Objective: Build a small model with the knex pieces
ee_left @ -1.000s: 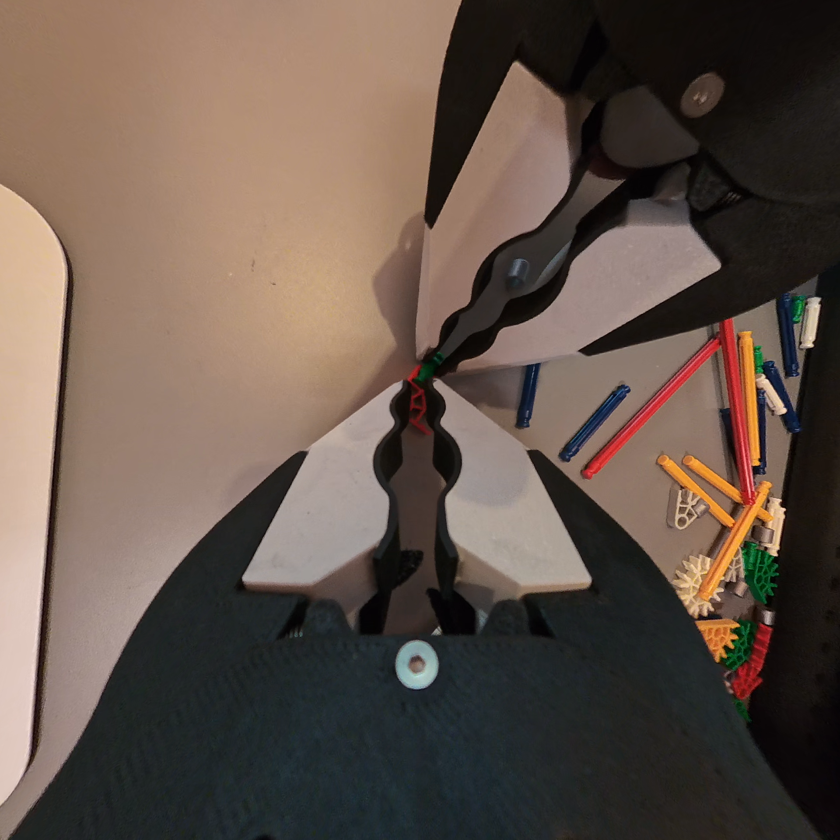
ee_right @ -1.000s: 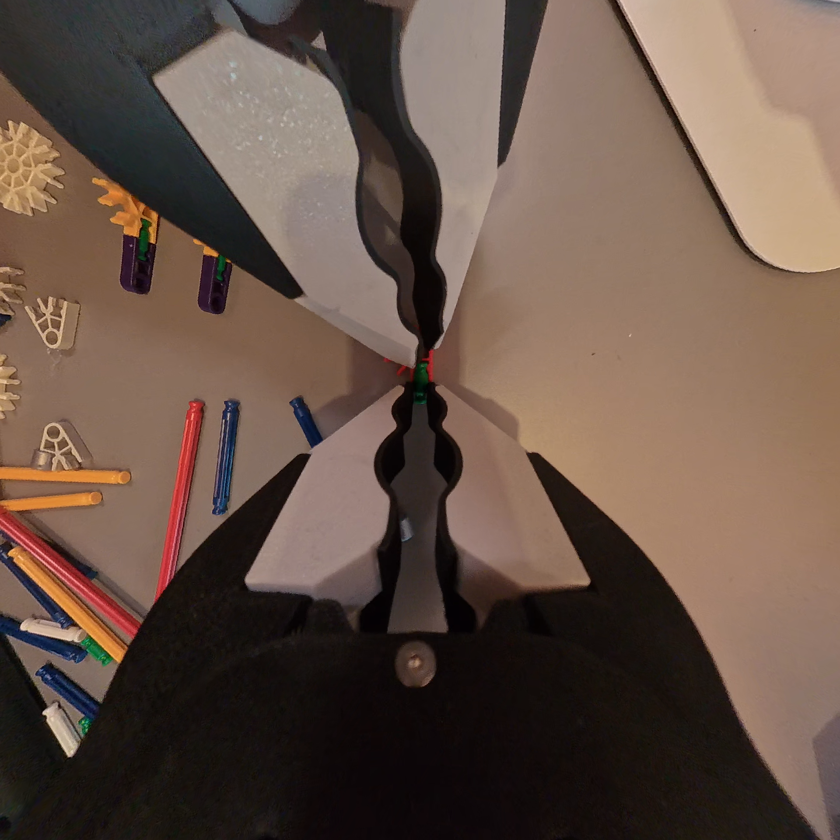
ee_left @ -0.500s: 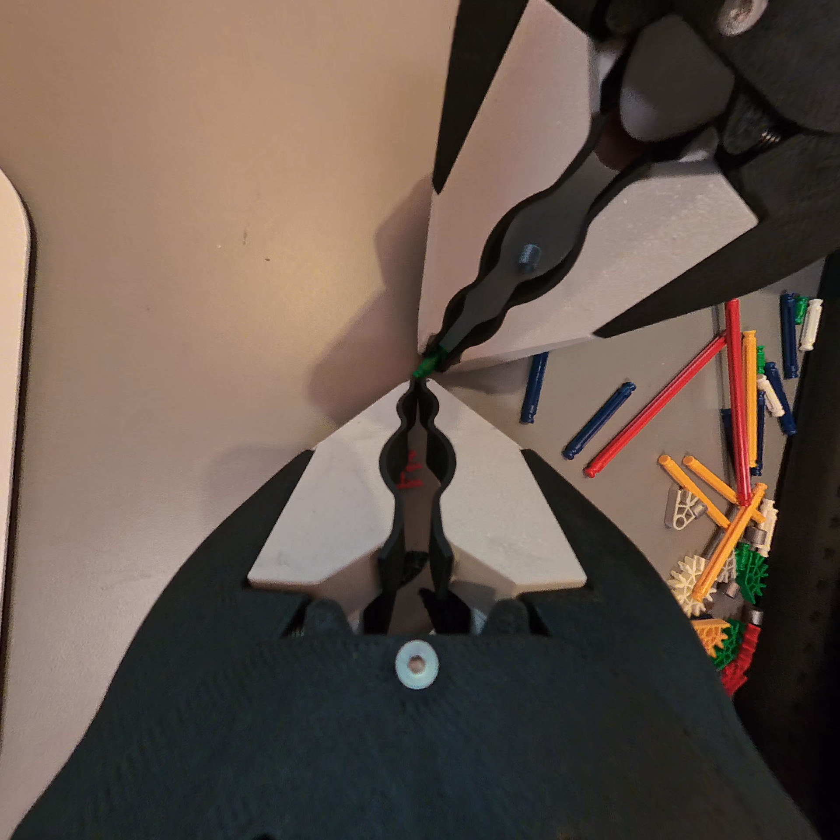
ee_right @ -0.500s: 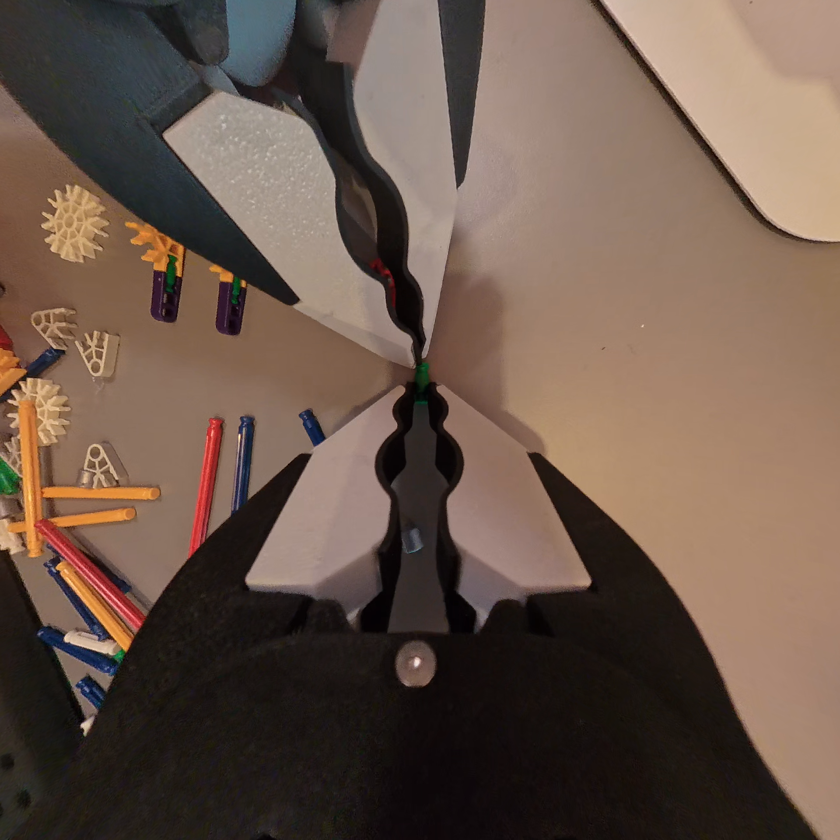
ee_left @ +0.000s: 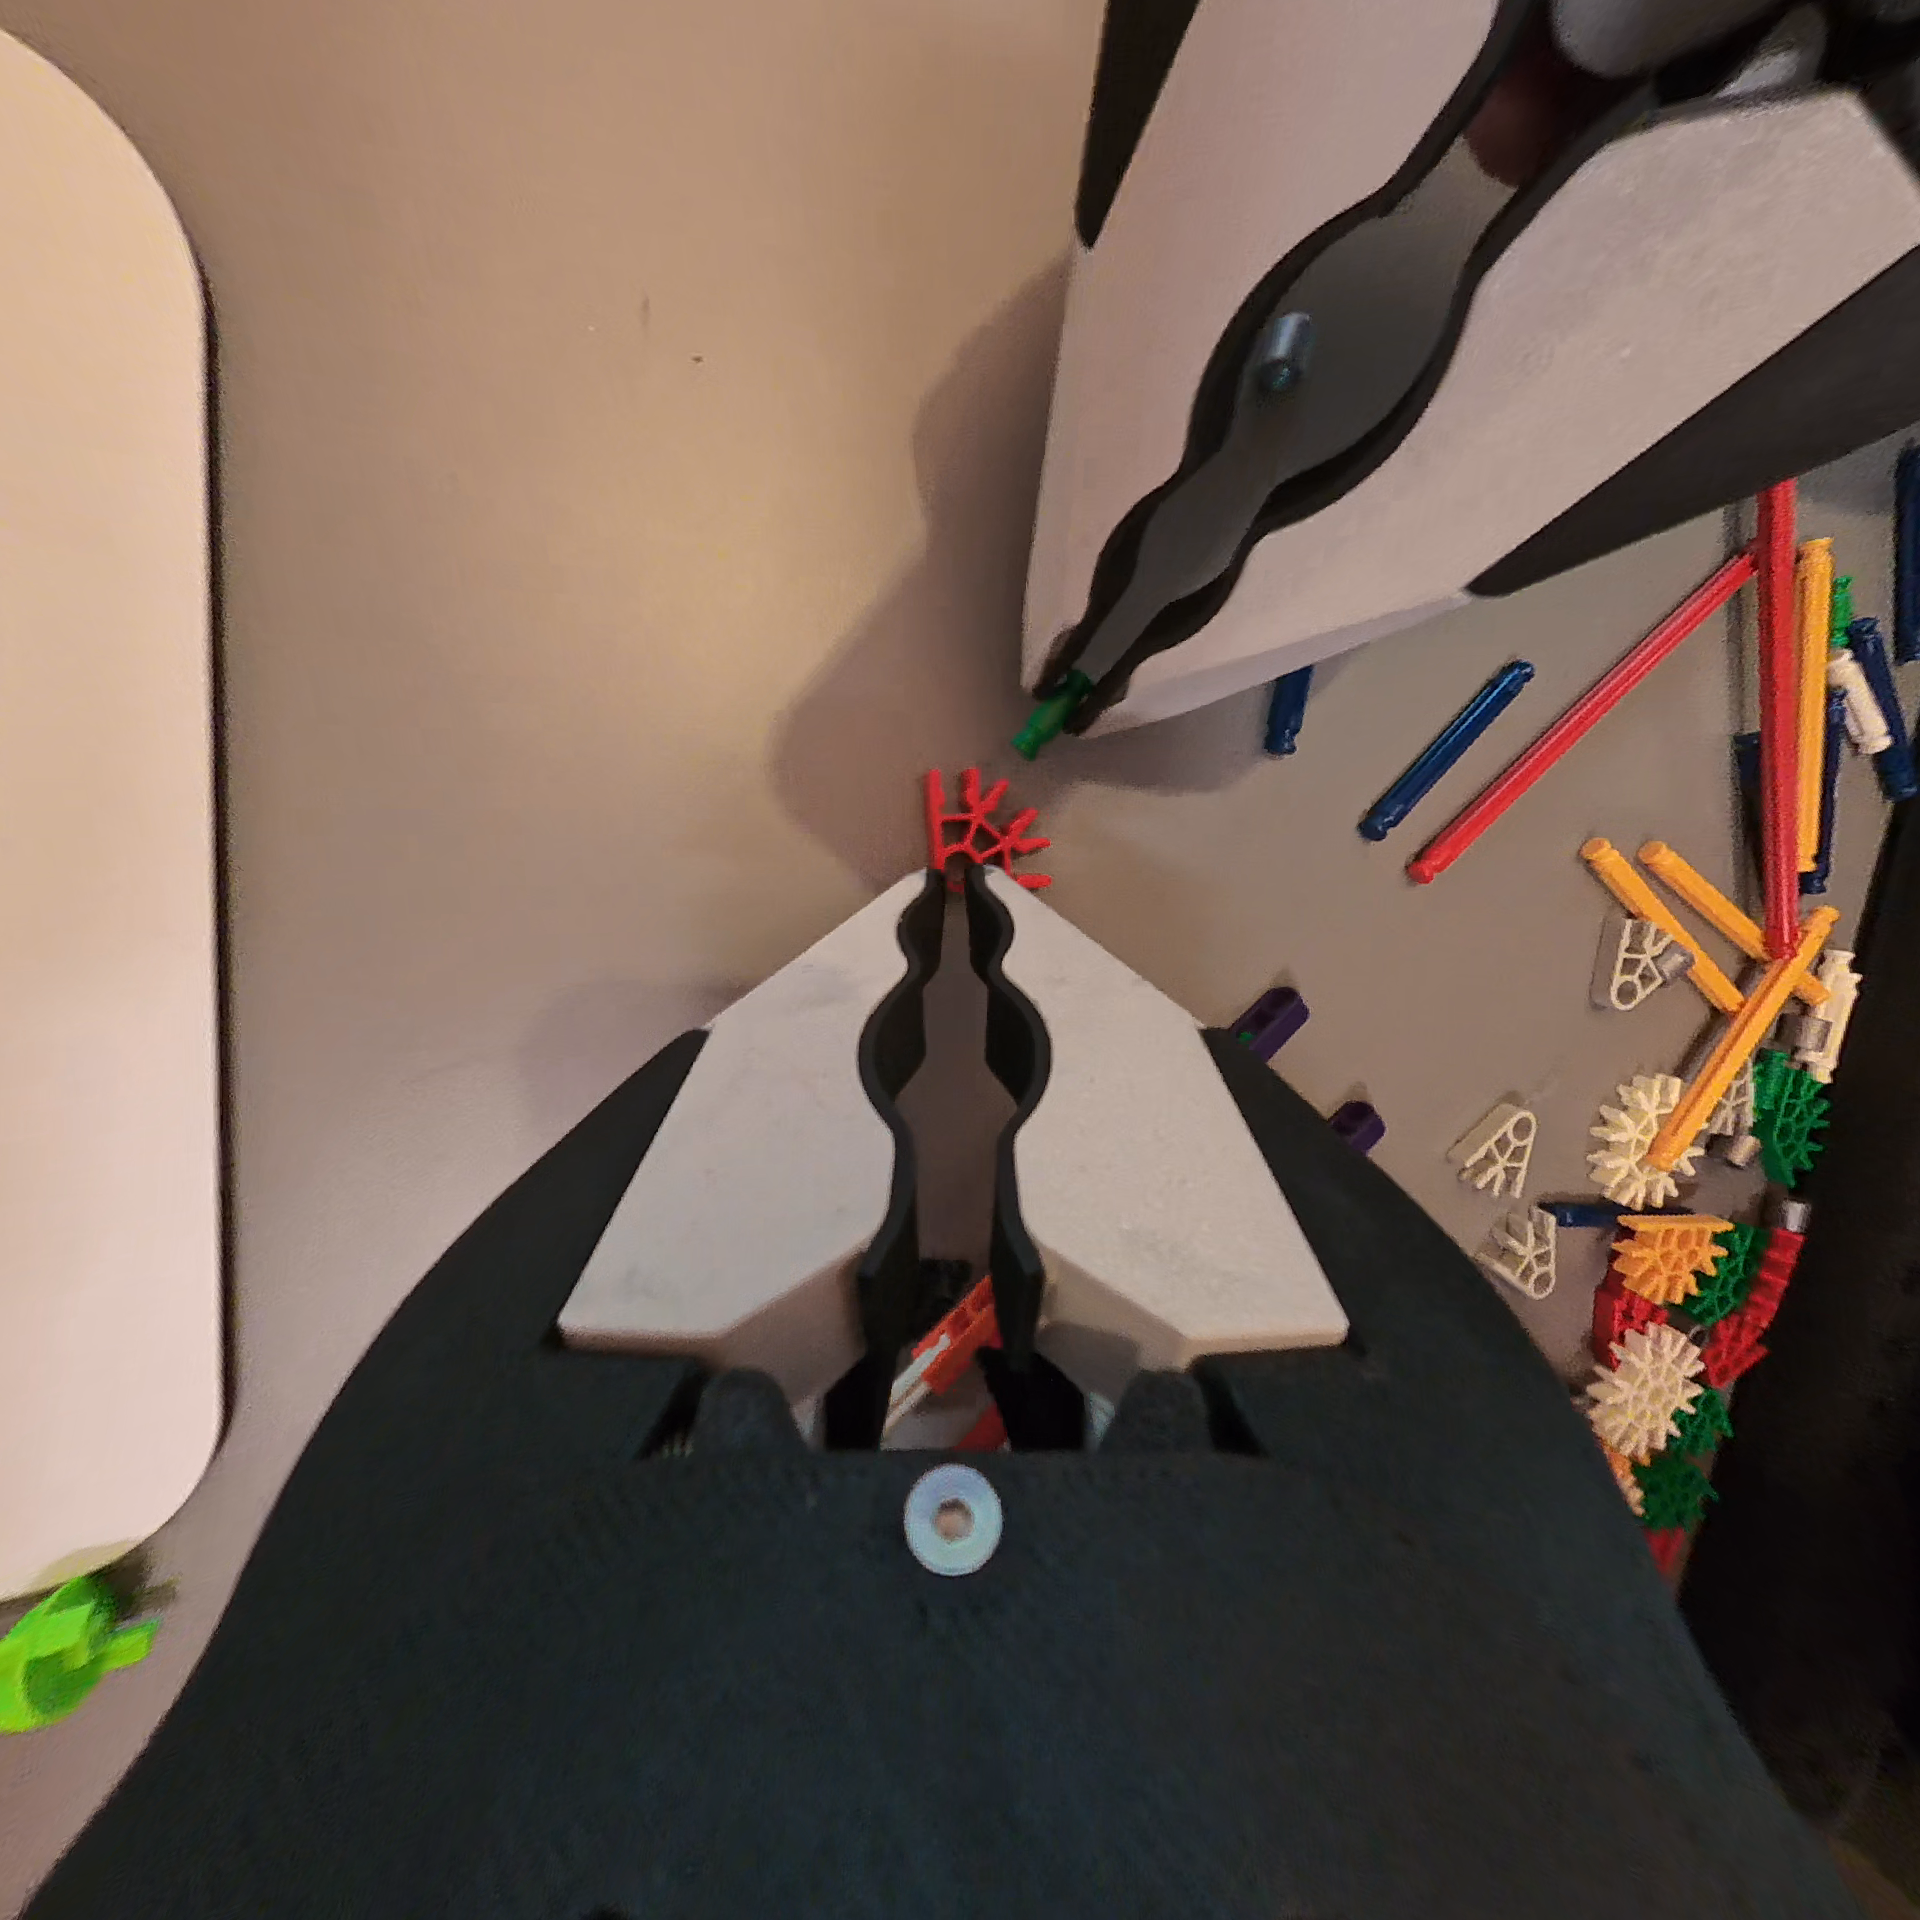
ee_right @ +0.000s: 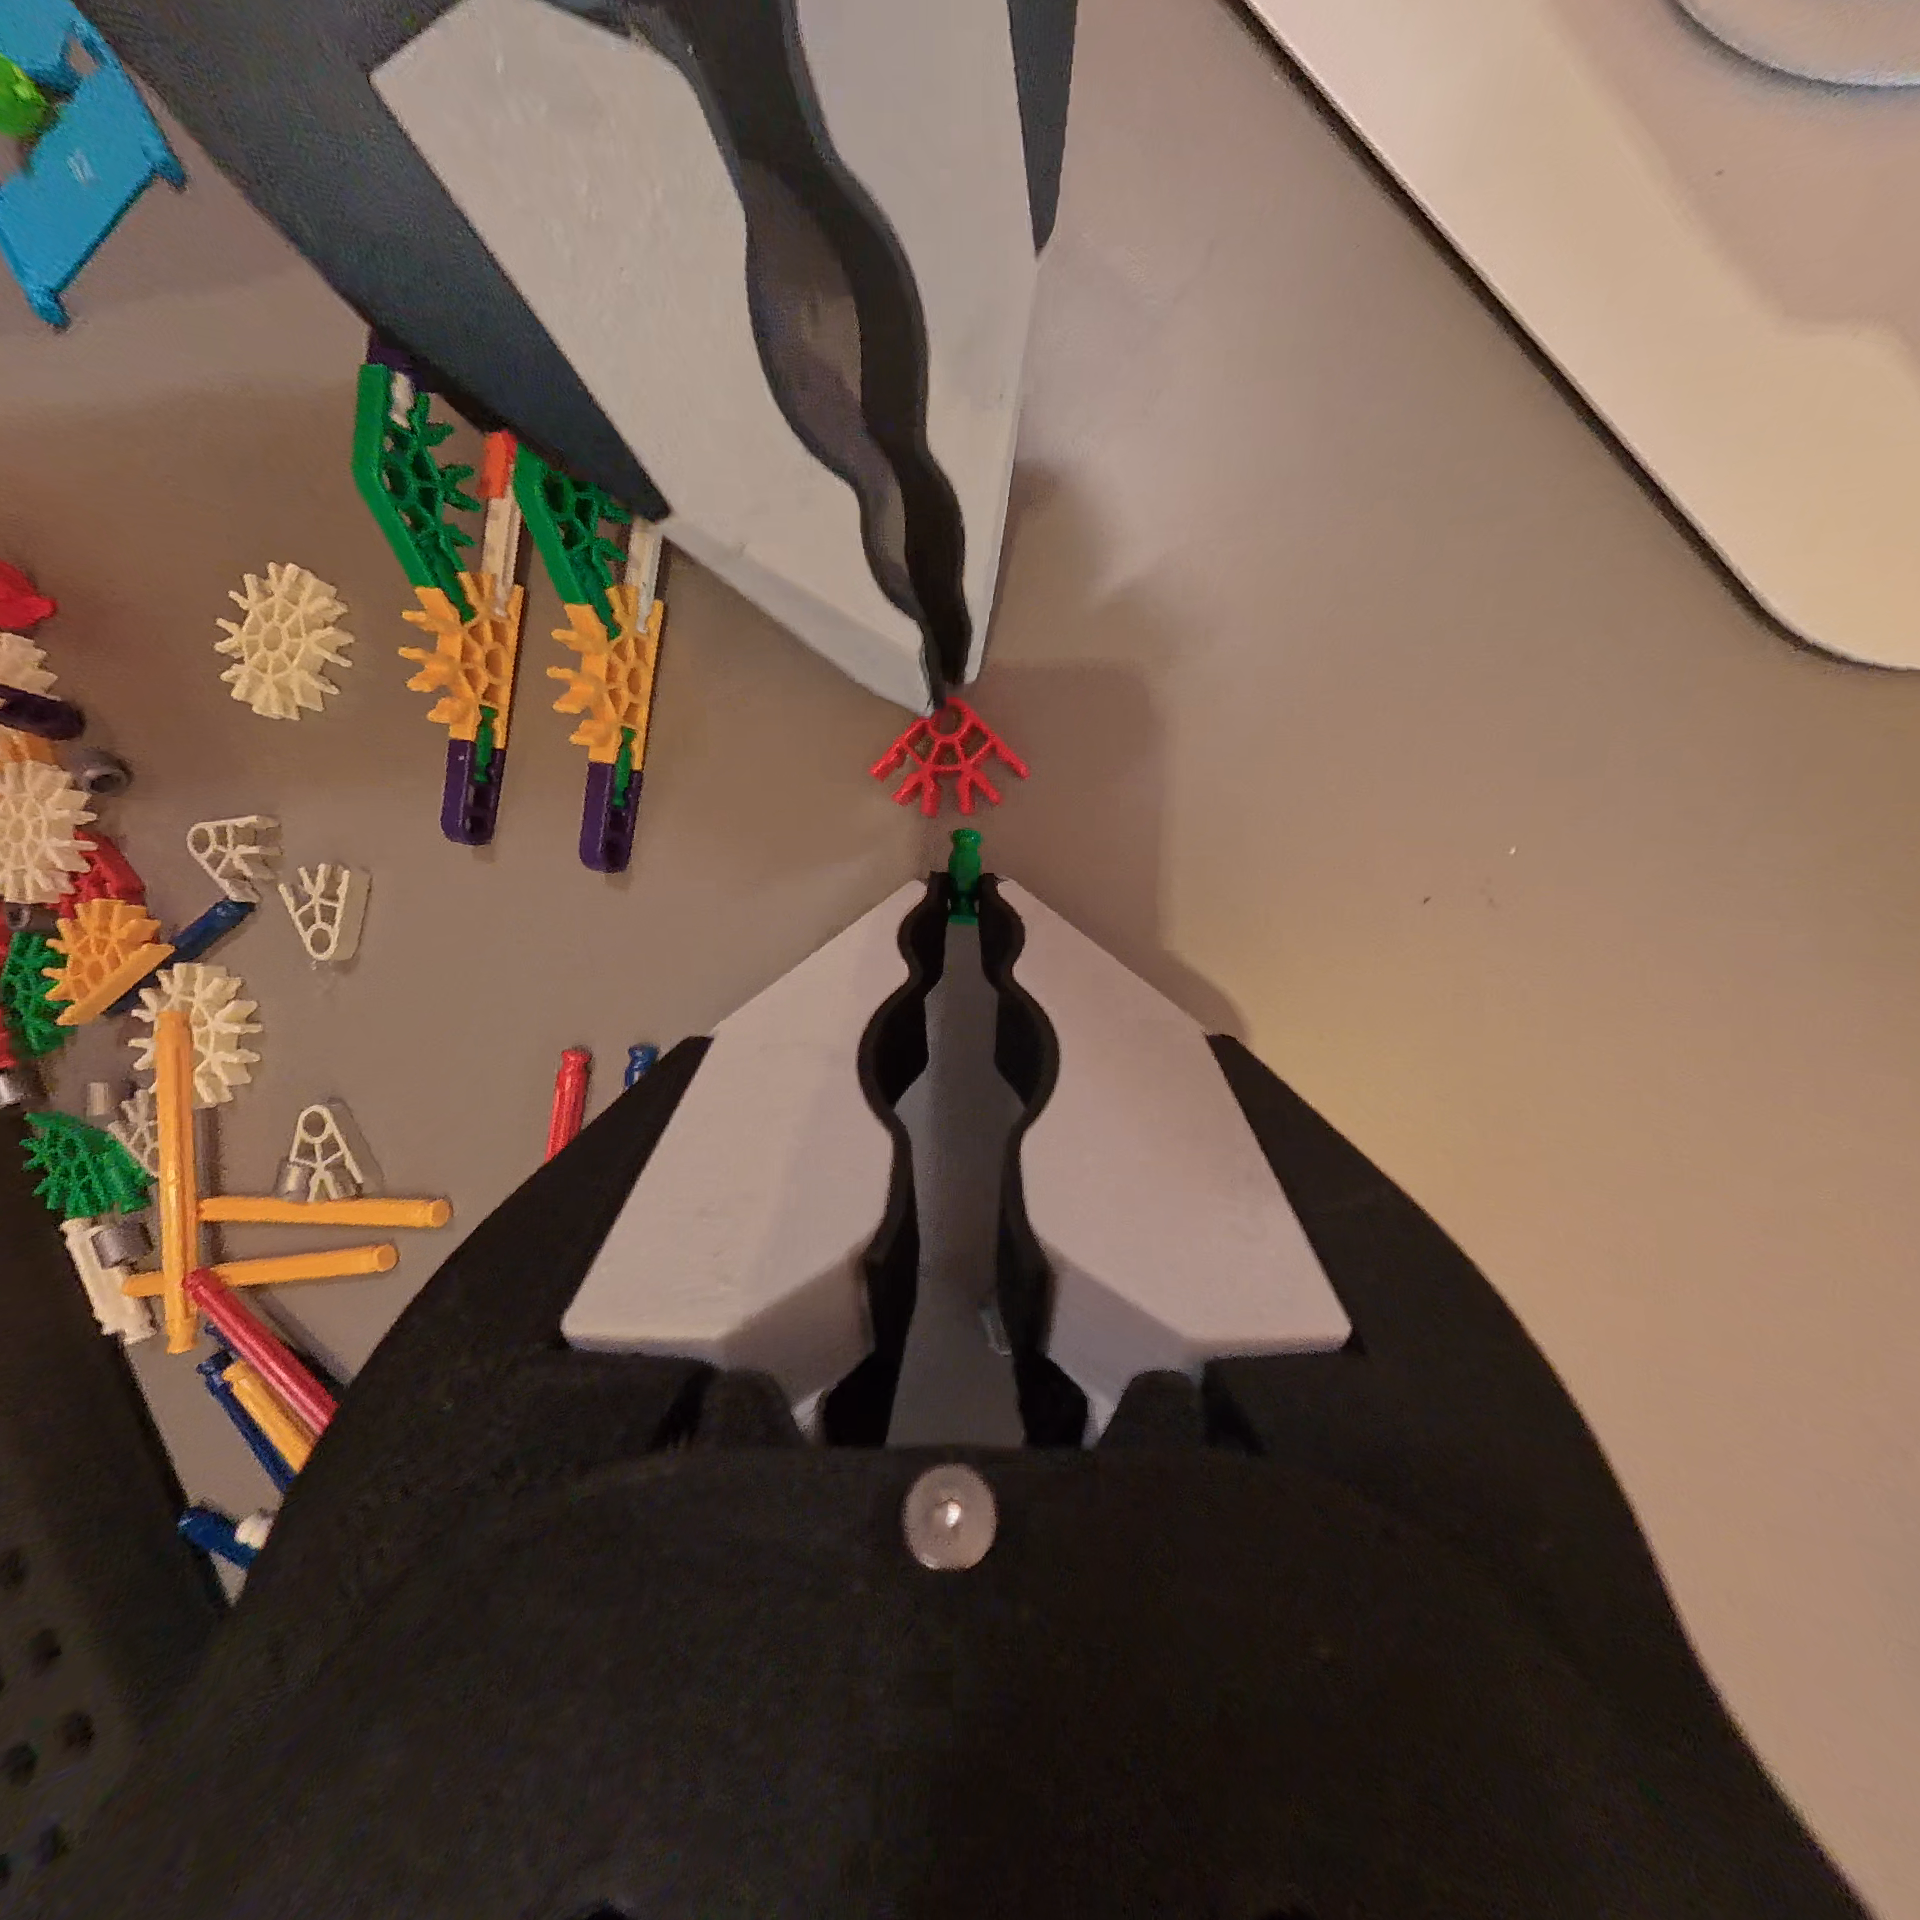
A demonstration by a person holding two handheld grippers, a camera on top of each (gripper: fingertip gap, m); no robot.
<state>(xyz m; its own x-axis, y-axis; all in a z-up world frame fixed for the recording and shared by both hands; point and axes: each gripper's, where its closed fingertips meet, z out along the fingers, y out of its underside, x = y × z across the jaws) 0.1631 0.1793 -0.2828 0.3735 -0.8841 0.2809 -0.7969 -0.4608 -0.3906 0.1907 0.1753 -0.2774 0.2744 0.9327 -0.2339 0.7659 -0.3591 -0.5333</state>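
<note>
My left gripper (ee_left: pixel 954 881) is shut on a small red fan-shaped connector (ee_left: pixel 977 826) held at its tips above the table. My right gripper (ee_right: pixel 963 885) is shut on a short green rod (ee_right: pixel 964 862) that sticks out from its tips. In the left wrist view the right gripper (ee_left: pixel 1070 698) comes in from the upper right with the green rod (ee_left: pixel 1047 715) a short gap from the red connector. In the right wrist view the left gripper (ee_right: pixel 951 686) comes from above, holding the red connector (ee_right: pixel 948 756) just beyond the rod's tip, not touching.
A heap of loose rods and connectors (ee_left: pixel 1714 1039) lies at the right in the left wrist view and at the left in the right wrist view, with two assembled green-orange-purple pieces (ee_right: pixel 540 634). A white board (ee_left: pixel 94 831) lies to the left, a green piece (ee_left: pixel 62 1652) beside it. Left and right tips are no more than a few centimetres apart.
A second ago the red connector and green rod were pressed tip to tip. The grippers have pulled apart, each keeping its piece, leaving a small gap, and both views have drawn back from the table.
</note>
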